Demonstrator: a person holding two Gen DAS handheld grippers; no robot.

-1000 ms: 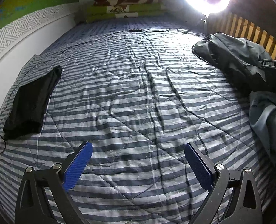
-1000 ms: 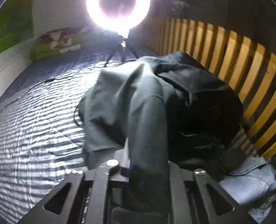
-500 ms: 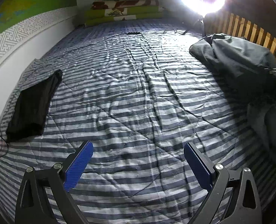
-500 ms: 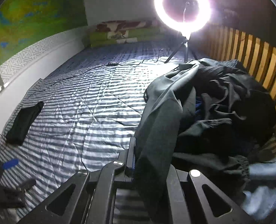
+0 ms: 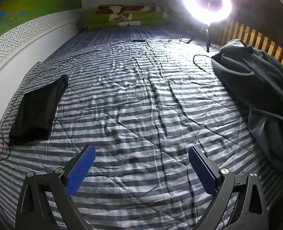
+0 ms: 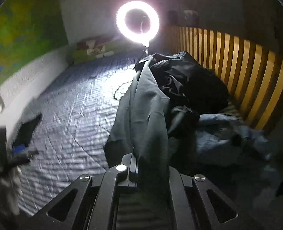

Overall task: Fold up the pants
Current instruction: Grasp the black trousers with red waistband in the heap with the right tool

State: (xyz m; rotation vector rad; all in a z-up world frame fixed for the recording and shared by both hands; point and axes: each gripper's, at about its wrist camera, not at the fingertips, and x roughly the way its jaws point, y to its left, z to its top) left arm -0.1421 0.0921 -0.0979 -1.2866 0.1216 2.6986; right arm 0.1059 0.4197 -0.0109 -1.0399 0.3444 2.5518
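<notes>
Bed: we record a quilted bedspread of grey and white stripes [image 5: 141, 103], rumpled, with a thin black cable [image 5: 200, 65] trailing across its far part.
Left gripper [image 5: 141, 167]: we find its blue ribbed fingers [image 5: 80, 169] spread wide over the bare bedspread, nothing between them.
Right gripper [image 6: 151, 174]: we find its black fingers narrowed onto a fold of dark grey-green cloth pants [image 6: 147, 118]; the reading shows them easing apart slightly, the cloth between them.
Task garment: we place the dark grey-green pants at the bed's right side, stretched from the heap up to the right gripper.
Heap: we note black garments [image 6: 195, 84] and a light blue denim piece [image 6: 227, 134] beside the yellow wooden slatted rail [image 6: 246, 61].
Folded item: we note a flat black folded garment [image 5: 38, 111] near the bed's left edge, well apart from the heap.
Lighting: we note a glowing white ring lamp on a tripod [image 5: 207, 2] at the far end.
</notes>
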